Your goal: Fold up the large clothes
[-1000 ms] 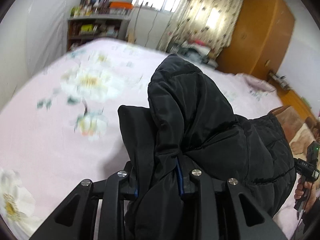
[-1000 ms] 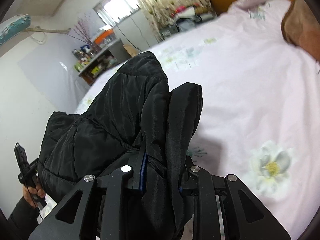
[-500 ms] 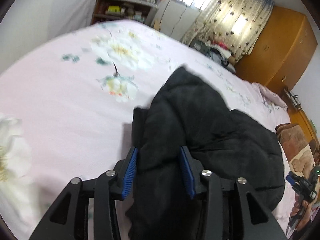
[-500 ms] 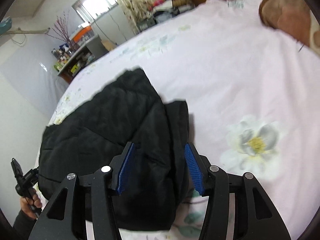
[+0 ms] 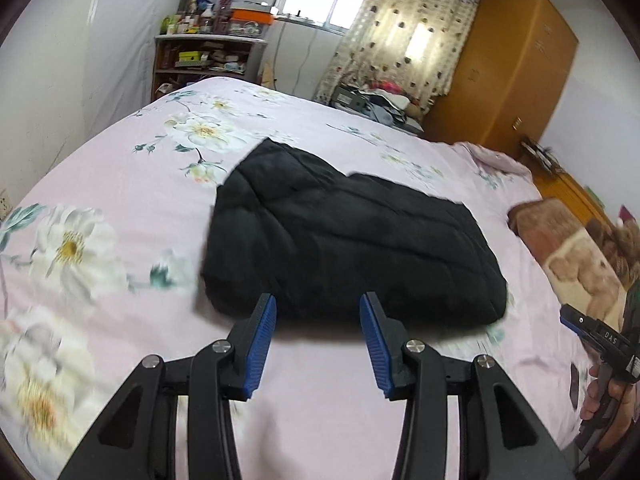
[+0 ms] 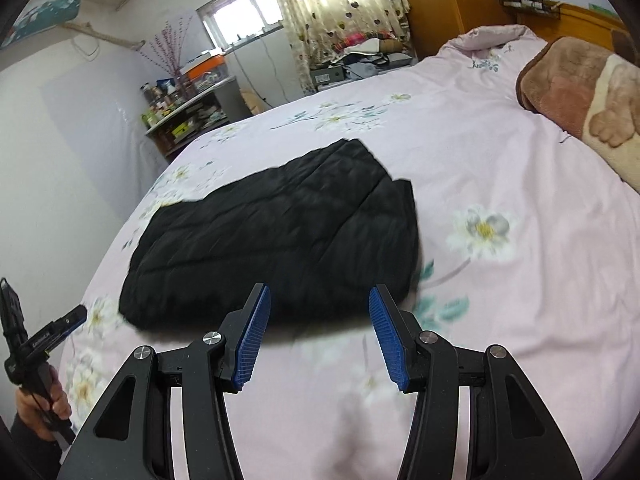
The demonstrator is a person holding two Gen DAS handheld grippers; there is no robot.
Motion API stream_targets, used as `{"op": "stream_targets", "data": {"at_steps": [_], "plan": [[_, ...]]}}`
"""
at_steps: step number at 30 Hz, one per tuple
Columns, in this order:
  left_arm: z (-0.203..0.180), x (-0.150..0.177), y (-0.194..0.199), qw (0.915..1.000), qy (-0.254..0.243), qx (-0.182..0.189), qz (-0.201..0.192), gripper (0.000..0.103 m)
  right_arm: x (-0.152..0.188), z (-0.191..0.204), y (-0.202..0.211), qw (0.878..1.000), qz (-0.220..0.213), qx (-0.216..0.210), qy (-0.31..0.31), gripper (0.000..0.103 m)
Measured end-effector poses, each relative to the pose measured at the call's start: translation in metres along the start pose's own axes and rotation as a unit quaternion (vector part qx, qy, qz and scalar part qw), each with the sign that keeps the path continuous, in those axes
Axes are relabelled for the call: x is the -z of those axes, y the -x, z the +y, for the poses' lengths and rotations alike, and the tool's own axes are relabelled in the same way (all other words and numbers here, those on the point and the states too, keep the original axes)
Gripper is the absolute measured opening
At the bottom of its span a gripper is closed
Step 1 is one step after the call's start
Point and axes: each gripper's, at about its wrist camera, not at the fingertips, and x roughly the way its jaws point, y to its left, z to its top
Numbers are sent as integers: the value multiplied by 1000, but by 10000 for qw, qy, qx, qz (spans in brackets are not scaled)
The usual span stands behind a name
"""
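Here the black padded coat (image 5: pixel 352 240) lies folded into a thick, roughly rectangular bundle on the bed (image 5: pixel 120 184), flat on the pink flowered cover, and nothing grips it. Seen from the left wrist, the left tongs (image 5: pixel 318 340) hang just short of the coat's near edge, their blue pads spread apart with only bare cover between them; they hold nothing. From the right wrist the picture is the same: the right tongs (image 6: pixel 320 338) stand open, empty, just off the coat's near edge, with the coat (image 6: pixel 280 240) beyond their tips and no pad touching it.

Well to the right of the coat, at the head of the bed, lies a brown blanket (image 6: pixel 580 108) with a pale animal pattern. Beyond the coat, past the far side of the bed, stand a cluttered shelf (image 5: pixel 204 56), a window (image 5: pixel 324 4) with a patterned curtain (image 5: pixel 404 40) and an orange wooden wardrobe (image 5: pixel 516 64). A large white flower (image 6: pixel 484 228) is printed on the cover just right of the coat.
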Motion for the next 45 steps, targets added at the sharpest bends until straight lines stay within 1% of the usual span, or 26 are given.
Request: {"op": "stream_targets", "data": {"at_steps": [2,5,8,11,15,18,20,31,35,45], "plan": [[-13,14,17,9999,-117,-39,-30,50,16,11,13,9999,6,121,107,52],[-28,39,42,9996,-222,-157,-27,53,42,28,36,9990,-3,302,337,52],[-37,61,62,9996,-249,-134,68,53,69,41,57,9984,35,324,467,52],[-46,81,82,9991,-382,-122,111,54,92,56,77,9972,46,344,660,52],[-54,103,103,9988,-430,-165,151,55,114,70,99,9967,32,313,751,52],[-60,116,116,9983,-529,-211,133,58,126,78,112,9953,-29,380,886,52],[-63,122,122,9977,-605,-288,127,63,130,84,117,9938,-61,428,1020,52],[-71,135,130,9958,-803,-430,108,63,145,99,126,9908,-109,498,1252,52],[-73,137,128,9945,-857,-581,146,63,147,101,126,9905,-96,515,1274,52],[-72,144,125,9950,-823,-511,256,63,152,103,128,9896,-19,537,1331,52]]}}
